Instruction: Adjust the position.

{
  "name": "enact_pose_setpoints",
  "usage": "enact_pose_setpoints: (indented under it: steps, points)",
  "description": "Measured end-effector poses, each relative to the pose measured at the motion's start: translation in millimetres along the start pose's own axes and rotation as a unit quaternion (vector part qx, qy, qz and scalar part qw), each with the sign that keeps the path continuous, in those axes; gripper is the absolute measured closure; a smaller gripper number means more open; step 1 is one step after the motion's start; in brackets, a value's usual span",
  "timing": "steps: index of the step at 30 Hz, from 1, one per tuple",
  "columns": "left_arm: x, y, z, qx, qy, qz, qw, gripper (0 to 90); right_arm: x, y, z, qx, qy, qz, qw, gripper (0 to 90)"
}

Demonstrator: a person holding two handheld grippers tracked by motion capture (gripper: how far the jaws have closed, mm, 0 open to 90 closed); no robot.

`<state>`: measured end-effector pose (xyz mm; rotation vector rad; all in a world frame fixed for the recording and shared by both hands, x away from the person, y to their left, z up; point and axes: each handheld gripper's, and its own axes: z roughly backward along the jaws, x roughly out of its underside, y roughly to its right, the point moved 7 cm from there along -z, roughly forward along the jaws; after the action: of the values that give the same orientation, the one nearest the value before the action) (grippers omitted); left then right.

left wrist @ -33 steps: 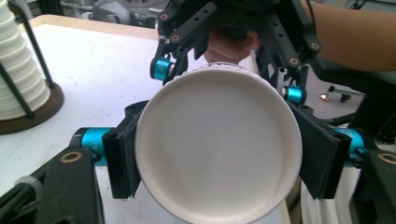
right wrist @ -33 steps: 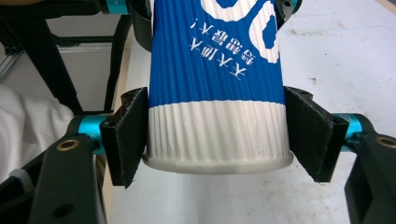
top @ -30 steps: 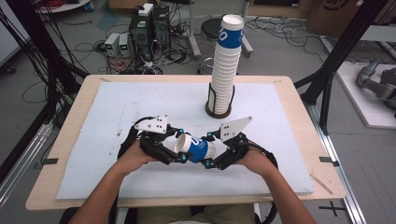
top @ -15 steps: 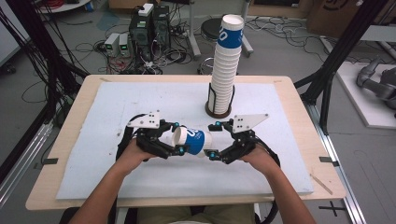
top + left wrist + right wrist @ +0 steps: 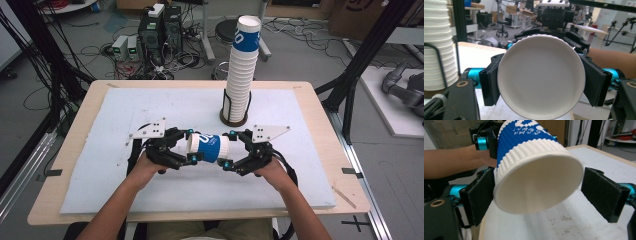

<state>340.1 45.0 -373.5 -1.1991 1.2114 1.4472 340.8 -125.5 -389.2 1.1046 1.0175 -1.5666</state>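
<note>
Held above the white foam-covered wooden worktop (image 5: 150,105): one blue-and-white ripple-walled paper cup (image 5: 207,147), lying level between the two tools. Long axis running left to right across the worktop, one round end toward each hand.

Left hand-held gripper (image 5: 190,147): closed on the cup, black pads (image 5: 489,83) pressed against opposite sides of the wall near the left end. Sole support of the cup at this moment.

Right hand-held gripper (image 5: 229,149): jaws just opened wide, with the cup's right end between them. In the right gripper view, one pad (image 5: 480,195) close against the white ribbed band; the other pad (image 5: 602,195) clearly apart from it. No grip on that side.

Pose: both forearms entering from the near edge, both hands level and turned inward, tools pointing at each other along the cup's axis. Neither hand nearer than the other; left in contact, right merely around the end.

Behind, well apart: tall nested stack of white paper cups (image 5: 241,70) in a black wire holder (image 5: 234,120), upright.

Judged next: withdrawal of the right tool straight along the axis, to avoid knocking the cup from the left grip.
</note>
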Motion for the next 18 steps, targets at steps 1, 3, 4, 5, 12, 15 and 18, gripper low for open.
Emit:
enact_pose_setpoints:
  steps: [1, 3, 4, 5, 12, 15, 18]
  points:
    - [0.4, 1.4, -1.6, 0.004, 0.001, 0.001, 1.0, 27.7, 0.4, -1.4, -1.4, -0.004, -0.001, -0.001, 1.0, 12.9]
    - [1.9, 4.0, -5.7, 0.012, 0.0, 0.0, 0.9999, 27.7, 1.4, -3.6, -4.2, -0.01, -0.002, -0.001, 0.9999, 12.9]
    - [1.9, 4.0, -5.7, 0.012, 0.0, 0.0, 0.9999, 27.7, 1.9, -3.8, -5.6, -0.009, -0.004, 0.0, 1.0, 12.9]
    - [3.0, 4.7, -7.2, 0.013, 0.0, 0.0, 0.9999, 27.7, 2.4, -4.7, -6.5, -0.01, -0.005, -0.006, 0.9999, 13.0]
    - [2.3, 6.1, -6.8, 0.021, 0.005, 0.002, 0.9998, 27.8, 4.4, -7.1, -9.1, -0.027, -0.005, -0.011, 0.9996, 15.9]
    - [1.6, 6.5, -6.3, 0.028, 0.01, 0.008, 0.9995, 28.1, 3.2, -7.5, -7.7, -0.032, -0.002, -0.012, 0.9994, 17.5]
    - [2.7, 6.6, -6.7, 0.031, 0.007, 0.011, 0.9994, 28.5, 3.5, -7.8, -5.7, -0.041, -0.007, -0.014, 0.9991, 19.3]
